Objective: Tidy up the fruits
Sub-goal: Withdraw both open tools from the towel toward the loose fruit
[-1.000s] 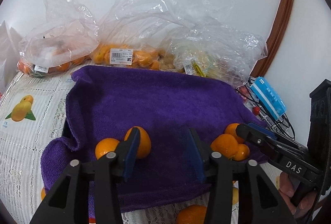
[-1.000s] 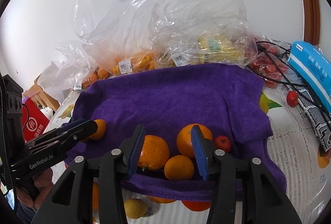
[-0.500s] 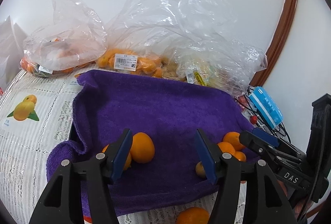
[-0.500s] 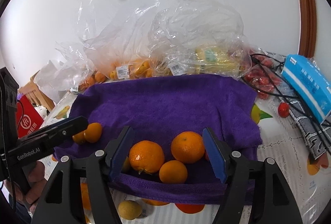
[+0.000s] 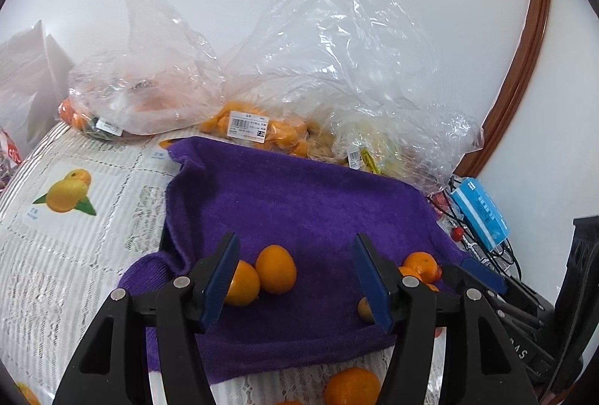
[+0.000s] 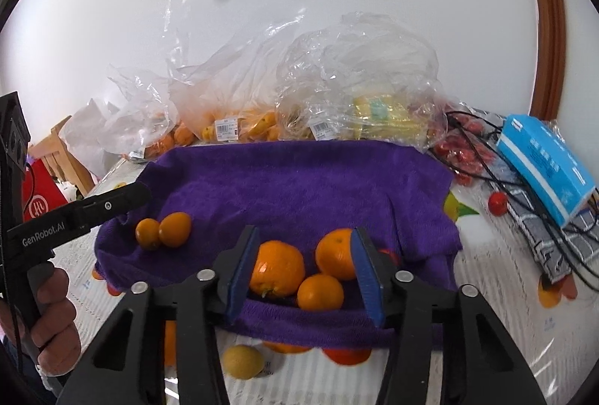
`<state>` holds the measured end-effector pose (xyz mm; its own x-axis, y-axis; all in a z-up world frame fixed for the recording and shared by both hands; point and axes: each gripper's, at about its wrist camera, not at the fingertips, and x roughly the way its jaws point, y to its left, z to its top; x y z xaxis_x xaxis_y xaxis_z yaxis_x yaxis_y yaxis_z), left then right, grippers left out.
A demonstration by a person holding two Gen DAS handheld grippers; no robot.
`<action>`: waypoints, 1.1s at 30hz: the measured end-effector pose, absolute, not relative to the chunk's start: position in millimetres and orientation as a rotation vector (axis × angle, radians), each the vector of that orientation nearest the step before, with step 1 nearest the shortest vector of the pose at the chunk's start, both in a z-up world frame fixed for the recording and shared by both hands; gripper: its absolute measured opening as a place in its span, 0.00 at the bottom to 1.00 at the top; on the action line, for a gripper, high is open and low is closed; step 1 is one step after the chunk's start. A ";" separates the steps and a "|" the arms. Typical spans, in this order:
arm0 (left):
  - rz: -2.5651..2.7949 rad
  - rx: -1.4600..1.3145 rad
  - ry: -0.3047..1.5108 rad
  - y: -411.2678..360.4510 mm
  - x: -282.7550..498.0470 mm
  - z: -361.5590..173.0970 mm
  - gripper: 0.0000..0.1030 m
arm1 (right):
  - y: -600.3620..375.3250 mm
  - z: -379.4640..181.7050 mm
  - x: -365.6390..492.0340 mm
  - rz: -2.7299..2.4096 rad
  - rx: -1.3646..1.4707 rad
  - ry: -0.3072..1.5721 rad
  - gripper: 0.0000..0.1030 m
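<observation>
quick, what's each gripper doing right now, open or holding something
Left gripper: open, holding nothing; its jaws have just been opening.
Right gripper: open, nothing gripped; its jaws have just been closing.

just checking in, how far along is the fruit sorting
Done: two small oranges and three larger ones sit in separate groups on the purple towel. In hand: nothing; the left gripper and right gripper are open and empty. Left: a yellow fruit off the towel, plus bagged fruit.
</observation>
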<state>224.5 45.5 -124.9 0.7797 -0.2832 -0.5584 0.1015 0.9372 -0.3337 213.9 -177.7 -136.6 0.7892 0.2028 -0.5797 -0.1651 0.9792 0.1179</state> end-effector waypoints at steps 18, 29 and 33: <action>-0.183 -0.217 0.677 90.4 145.1 -142.2 0.58 | -150.4 -172.1 163.3 0.224 0.017 0.750 0.48; -0.227 -0.157 0.733 91.5 112.2 -151.8 0.58 | -137.3 -192.3 178.7 0.222 -0.016 0.858 0.27; -0.229 -0.173 0.755 90.8 112.9 -155.8 0.58 | -139.0 -191.9 172.8 0.211 -0.001 0.852 0.27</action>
<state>112.9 90.8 -155.8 0.7056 -0.2670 -0.6564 0.1430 0.9609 -0.2371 172.8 -139.0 -191.9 0.6390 0.1845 -0.7467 -0.1856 0.9791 0.0832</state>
